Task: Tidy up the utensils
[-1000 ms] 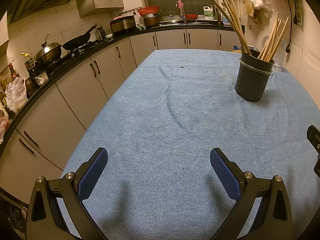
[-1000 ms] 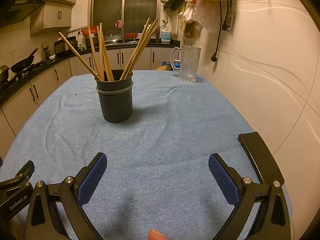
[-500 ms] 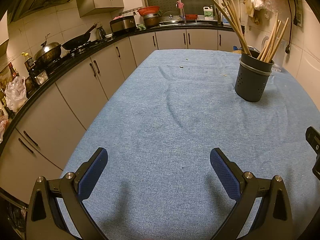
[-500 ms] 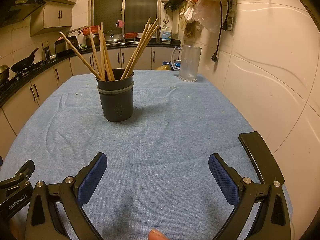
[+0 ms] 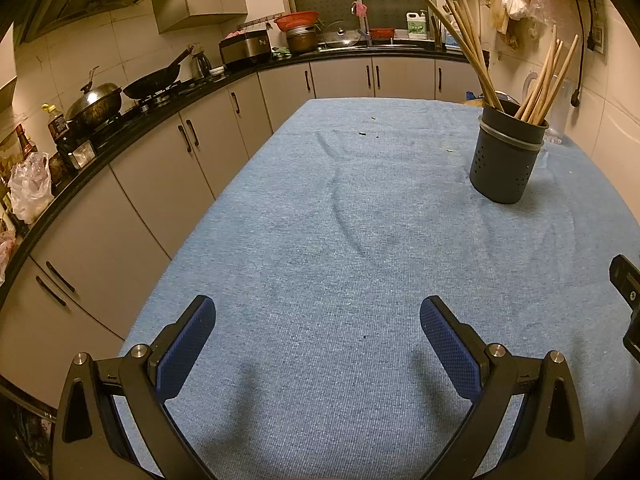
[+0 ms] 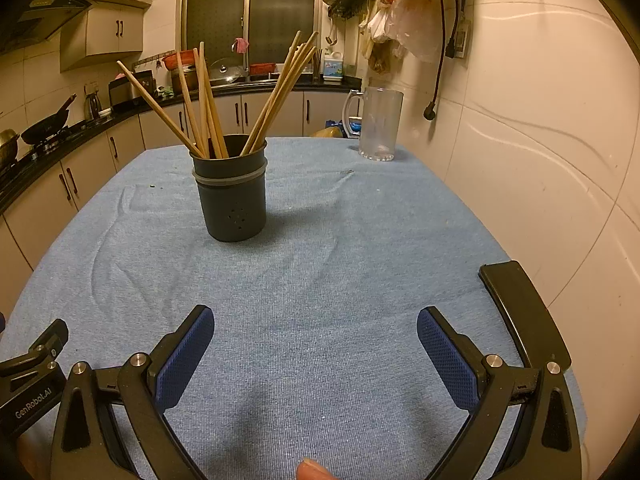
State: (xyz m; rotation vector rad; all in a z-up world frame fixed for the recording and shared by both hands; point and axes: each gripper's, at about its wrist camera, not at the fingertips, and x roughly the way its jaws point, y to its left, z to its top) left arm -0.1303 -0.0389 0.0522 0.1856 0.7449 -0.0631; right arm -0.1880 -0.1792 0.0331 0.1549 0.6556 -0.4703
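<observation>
A dark grey perforated utensil holder (image 5: pixel 506 158) stands upright on the blue tablecloth (image 5: pixel 360 240) at the far right, with several wooden chopsticks (image 5: pixel 540 80) fanning out of it. It also shows in the right wrist view (image 6: pixel 233 196), ahead and left of centre, with its chopsticks (image 6: pixel 208 100). My left gripper (image 5: pixel 318 330) is open and empty, low over the cloth near the front. My right gripper (image 6: pixel 316 332) is open and empty too, well short of the holder.
A clear glass mug (image 6: pixel 378 124) stands at the table's far end near the tiled wall (image 6: pixel 540 120). A black flat object (image 6: pixel 524 312) lies at the table's right edge. Kitchen cabinets and a counter with pans (image 5: pixel 152 80) run along the left.
Both views have drifted slightly: the holder sits a little farther off and shifted right in the right wrist view. Both grippers stay open and empty.
</observation>
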